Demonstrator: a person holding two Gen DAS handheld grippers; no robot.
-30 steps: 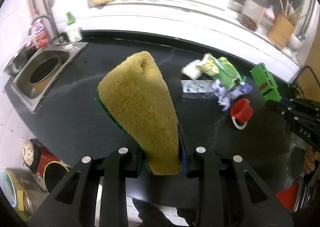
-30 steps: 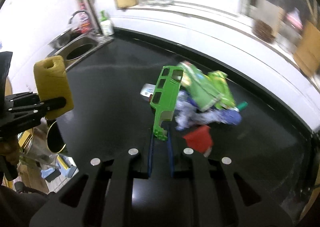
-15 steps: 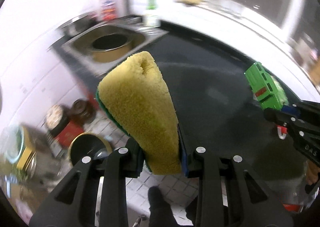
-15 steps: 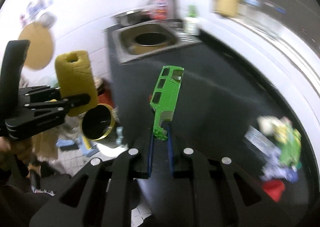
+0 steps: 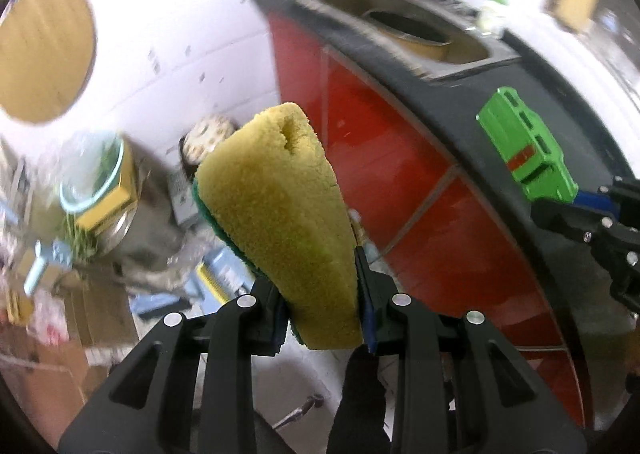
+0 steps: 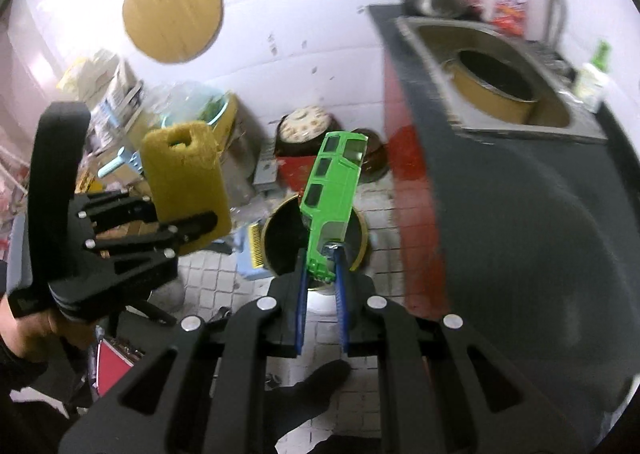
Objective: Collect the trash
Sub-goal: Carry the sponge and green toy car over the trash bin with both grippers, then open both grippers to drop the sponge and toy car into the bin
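My left gripper (image 5: 322,310) is shut on a yellow sponge with a green scouring back (image 5: 280,190), which stands up between the pads. My right gripper (image 6: 322,278) is shut on the tail of a green toy car (image 6: 334,182) that points away from me. Both hang over the tiled floor beside the counter. Below the car sits a round dark bin with a yellow rim (image 6: 362,238). The right wrist view shows the left gripper (image 6: 188,226) with the sponge (image 6: 180,166) at left. The left wrist view shows the car (image 5: 524,150) and the right gripper (image 5: 580,196) at right.
The black counter (image 6: 520,214) with a steel sink (image 6: 492,78) and red cabinet fronts (image 5: 400,174) stands to the right. Boxes, pots and bags clutter the floor by the white wall. A round wooden board (image 6: 172,10) hangs on that wall. A dark shoe (image 6: 316,386) is below.
Both grippers have swung left off the counter and now hang over the floor. The trash pile on the counter has left both views. Sponge and car stay gripped.
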